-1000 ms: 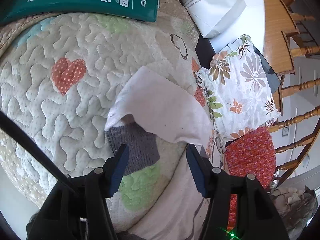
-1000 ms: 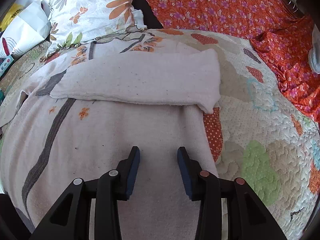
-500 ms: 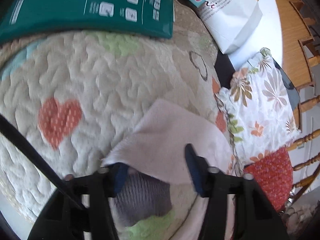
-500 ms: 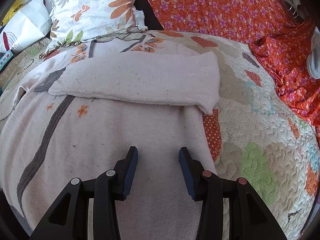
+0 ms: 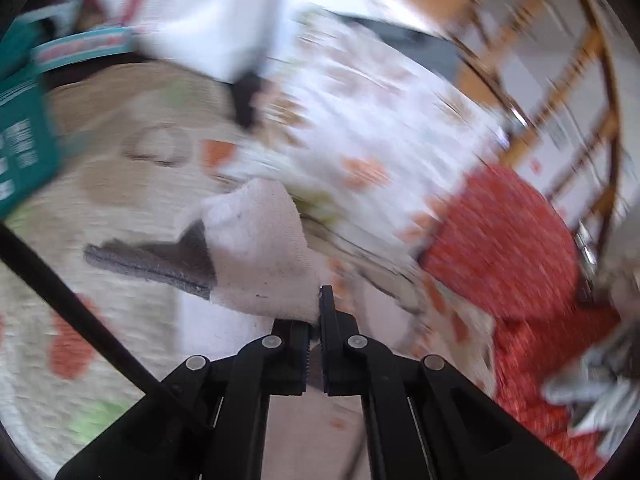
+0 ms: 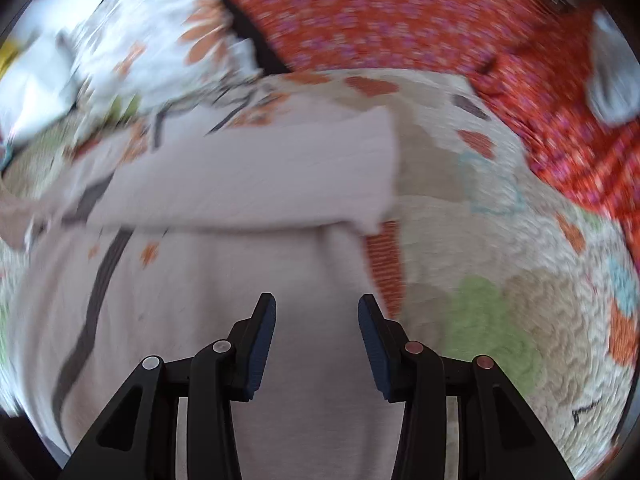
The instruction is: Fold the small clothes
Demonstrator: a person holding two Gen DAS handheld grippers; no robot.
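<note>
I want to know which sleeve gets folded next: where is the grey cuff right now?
In the left wrist view the grey cuff hangs left of centre above the quilt, on the pale sleeve pinched in the left gripper.

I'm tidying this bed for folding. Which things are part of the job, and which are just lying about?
Job:
- pale garment, its sleeve pinched in the left hand-held gripper
- right hand-held gripper, open above it

Lying about:
- floral pillow
- orange cloth
- teal box
- white bag
</note>
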